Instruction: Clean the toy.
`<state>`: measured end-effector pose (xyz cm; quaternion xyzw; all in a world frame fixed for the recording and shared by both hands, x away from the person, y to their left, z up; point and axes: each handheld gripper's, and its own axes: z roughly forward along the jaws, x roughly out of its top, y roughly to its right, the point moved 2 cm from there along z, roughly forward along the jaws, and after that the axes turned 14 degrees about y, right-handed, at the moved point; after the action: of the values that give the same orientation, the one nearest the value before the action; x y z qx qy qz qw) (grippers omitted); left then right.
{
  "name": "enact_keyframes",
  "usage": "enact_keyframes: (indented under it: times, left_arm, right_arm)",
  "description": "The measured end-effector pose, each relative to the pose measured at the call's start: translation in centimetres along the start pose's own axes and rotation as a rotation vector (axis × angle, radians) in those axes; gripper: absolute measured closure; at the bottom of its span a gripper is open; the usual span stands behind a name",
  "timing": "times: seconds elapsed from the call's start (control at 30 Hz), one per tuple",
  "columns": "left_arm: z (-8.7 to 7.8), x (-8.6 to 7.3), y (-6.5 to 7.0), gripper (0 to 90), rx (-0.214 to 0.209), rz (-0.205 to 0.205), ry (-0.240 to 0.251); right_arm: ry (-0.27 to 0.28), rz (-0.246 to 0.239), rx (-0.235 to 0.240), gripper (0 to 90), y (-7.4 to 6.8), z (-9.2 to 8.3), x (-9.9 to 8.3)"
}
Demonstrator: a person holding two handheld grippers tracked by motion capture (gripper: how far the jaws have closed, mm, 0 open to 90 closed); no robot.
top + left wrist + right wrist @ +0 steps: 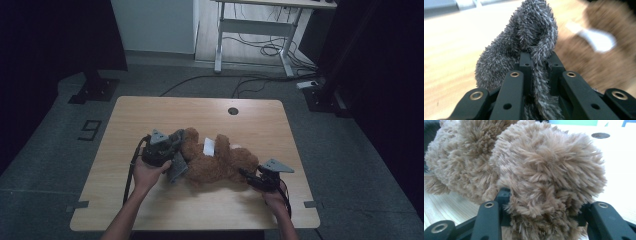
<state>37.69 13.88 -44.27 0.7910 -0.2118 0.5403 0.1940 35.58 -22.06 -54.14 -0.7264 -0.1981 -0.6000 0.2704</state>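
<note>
Brown plush bear (220, 162) lying across the middle of the bench (150, 115), white tag up. Soft, light, compressible; fur slick enough to slip from a shallow pinch, so best taken deep on a limb or a thick fold. Left tool (539, 60) nearly shut on a grey fuzzy cloth (524, 47), possibly a small garment, just left of the bear. Right tool (544, 202) partly closed, clamped on a furry limb at the bear's right end.
</note>
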Motion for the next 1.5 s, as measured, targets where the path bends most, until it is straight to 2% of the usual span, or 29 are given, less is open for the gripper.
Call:
enact_keyframes:
  times: [0.03, 0.07, 0.1, 0.13, 0.17, 0.2, 0.23, 0.37, 0.4, 0.43, 0.47, 0.57, 0.73, 0.77, 0.83, 0.87, 0.97, 1.0, 1.03, 1.1, 1.17, 1.2, 1.37, 1.5]
  left_arm:
    - [-0.5, 1.2, 0.6, 78.4, -0.022, -0.003, 0.032]
    - [-0.5, 1.2, 0.6, 78.3, -0.022, -0.003, 0.032]
    - [-0.8, 2.0, 1.2, 78.3, -0.046, -0.002, 0.049]
    - [-0.7, 2.9, 2.5, 78.3, -0.075, 0.023, 0.061]
    - [-0.7, 2.9, 2.5, 78.3, -0.075, 0.023, 0.061]
    - [-0.1, 3.7, 4.5, 78.3, -0.121, 0.045, 0.066]
    - [-0.1, 3.7, 4.5, 78.3, -0.121, 0.045, 0.066]
    - [2.2, 4.9, 8.9, 78.1, -0.223, 0.081, 0.052]
    - [3.7, 5.7, 11.2, 78.0, -0.253, 0.107, 0.042]
    - [3.7, 5.7, 11.2, 78.1, -0.253, 0.107, 0.042]
    - [4.6, 5.9, 12.2, 78.1, -0.266, 0.117, 0.036]
    - [8.2, 5.7, 15.0, 78.0, -0.291, 0.138, -0.032]
    - [12.7, 3.5, 17.4, 78.1, -0.288, 0.156, -0.147]
    - [12.7, 3.5, 17.4, 78.1, -0.288, 0.156, -0.147]
    - [13.3, 2.7, 17.6, 78.2, -0.270, 0.198, -0.174]
    - [13.5, 2.4, 17.5, 78.3, -0.268, 0.198, -0.176]
    - [13.4, 2.0, 16.5, 78.3, -0.267, 0.165, -0.168]
    - [13.1, 1.9, 15.7, 78.3, -0.241, 0.168, -0.163]
    - [13.1, 1.9, 15.7, 78.3, -0.241, 0.168, -0.163]
    - [12.8, 1.8, 14.3, 78.4, -0.199, 0.184, -0.176]
    - [12.4, 1.5, 12.8, 78.6, -0.184, 0.161, -0.193]
    - [12.0, 1.2, 11.9, 78.8, -0.187, 0.136, -0.187]
    - [10.9, 1.2, 11.2, 78.8, -0.201, 0.125, -0.163]
    - [9.9, 1.8, 10.4, 78.9, -0.192, 0.115, -0.149]
  right_arm:
    - [0.000, 0.002, 0.000, 48.7, 0.0, 0.0, 0.0]
    - [0.000, 0.002, 0.000, 48.7, 0.0, 0.0, 0.0]
    - [0.002, 0.005, 0.000, 48.7, 0.0, 0.0, 0.0]
    - [0.001, 0.006, -0.001, 48.7, 0.0, 0.0, 0.0]
    - [0.001, 0.006, -0.001, 48.7, 0.0, 0.0, 0.0]
    - [0.001, 0.007, -0.002, 48.7, 0.0, 0.0, 0.0]
    - [0.001, 0.007, -0.002, 48.7, 0.0, 0.0, 0.0]
    - [0.002, 0.010, -0.001, 48.7, 0.1, 0.1, 0.0]
    - [0.004, 0.012, -0.002, 48.7, 0.1, 0.1, 0.0]
    - [0.004, 0.012, -0.002, 48.7, 0.1, 0.1, 0.0]
    - [0.006, 0.013, -0.002, 48.8, 0.1, 0.1, 0.0]
    - [0.003, 0.011, -0.002, 48.8, 0.1, 0.1, 0.0]
    - [0.005, 0.014, -0.001, 48.8, 0.1, 0.1, 0.0]
    - [0.005, 0.014, -0.001, 48.8, 0.1, 0.1, 0.0]
    - [0.008, 0.017, 0.000, 48.8, 0.1, 0.1, 0.0]
    - [0.007, 0.018, -0.001, 48.8, 0.1, 0.1, 0.0]
    - [0.000, 0.009, 0.000, 48.7, 0.1, 0.1, -0.1]
    - [0.001, 0.004, -0.004, 48.7, 0.0, 0.2, -0.1]
    - [0.001, 0.004, -0.004, 48.7, 0.0, 0.2, -0.1]
    - [0.003, 0.008, -0.002, 48.7, 0.0, 0.2, -0.1]
    - [0.007, 0.013, 0.001, 48.7, 0.1, 0.2, -0.1]
    - [0.009, 0.011, 0.004, 48.7, -0.1, 0.3, -0.1]
    - [0.008, 0.006, 0.012, 48.7, -0.2, 0.5, -0.1]
    - [0.011, 0.014, 0.017, 48.6, -0.1, 0.4, -0.1]
